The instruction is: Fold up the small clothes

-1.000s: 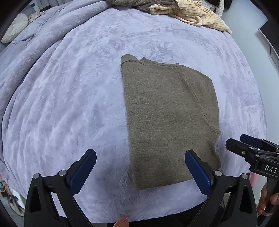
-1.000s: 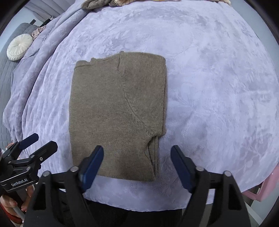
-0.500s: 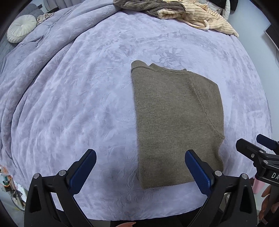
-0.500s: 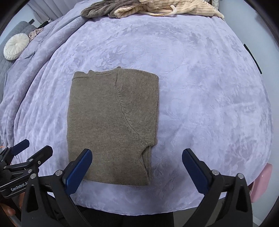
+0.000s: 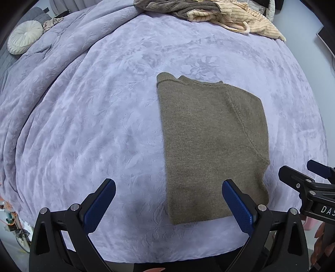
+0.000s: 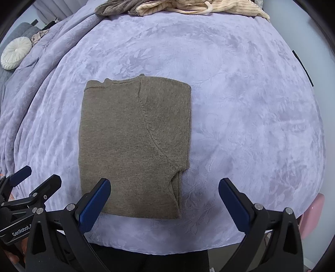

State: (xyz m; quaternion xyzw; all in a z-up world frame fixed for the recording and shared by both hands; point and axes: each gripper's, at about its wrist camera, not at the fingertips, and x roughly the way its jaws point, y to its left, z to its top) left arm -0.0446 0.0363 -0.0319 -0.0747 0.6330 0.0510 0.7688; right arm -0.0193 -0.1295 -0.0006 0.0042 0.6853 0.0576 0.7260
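**A:** What is laid out here?

**B:** An olive-brown knit garment (image 6: 134,146) lies folded into a neat upright rectangle on a lavender blanket (image 6: 240,104) covering a bed. It sits near the front edge of the bed, a little left of centre in the right wrist view. A curved sleeve seam runs down its right half, and the neckline edge is at the far end.

**A:** And the claws?

**B:** Both are spread wide and grip nothing. The left claw (image 5: 168,206) hovers over the near left corner of the garment, with its right finger above the fabric. The right claw (image 6: 164,202) hovers over the near right corner, with its left finger above the fabric. Neither visibly touches the cloth.

**A:** Anything else nearby?

**B:** A heap of unfolded clothes (image 5: 211,14) sits at the far edge of the bed, and a round white cushion (image 5: 25,37) lies far left.

**A:** How should the next fold go?

**B:** As I judge it, the garment wants one more fold, near edge to far. Each claw should pinch a near corner through all layers, lift both evenly, and carry them across to the neckline, so that the tucked sleeve does not slip out.
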